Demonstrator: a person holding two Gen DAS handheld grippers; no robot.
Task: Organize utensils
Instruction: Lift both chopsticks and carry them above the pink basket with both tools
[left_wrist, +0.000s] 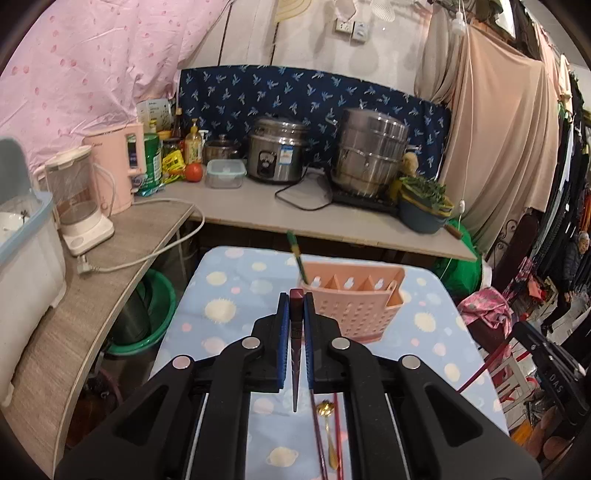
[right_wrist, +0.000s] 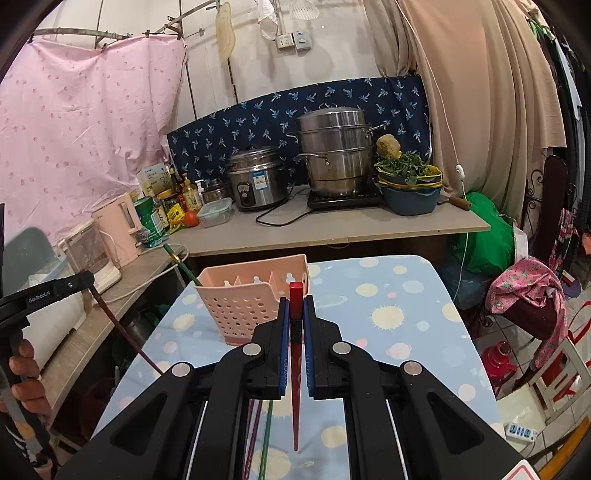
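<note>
Gripping chopsticks: left gripper (left_wrist: 296, 308) maroon, right gripper (right_wrist: 296, 308) red; tips hidden.

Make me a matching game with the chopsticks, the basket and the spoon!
Things:
1. dark chopstick
2. red chopstick
3. green chopstick
4. gold spoon

Places:
A. lying on the table
B. standing in the pink basket
C. in the left gripper
D. in the right gripper

Pairs: 1-C, 2-D, 3-B, 4-A
</note>
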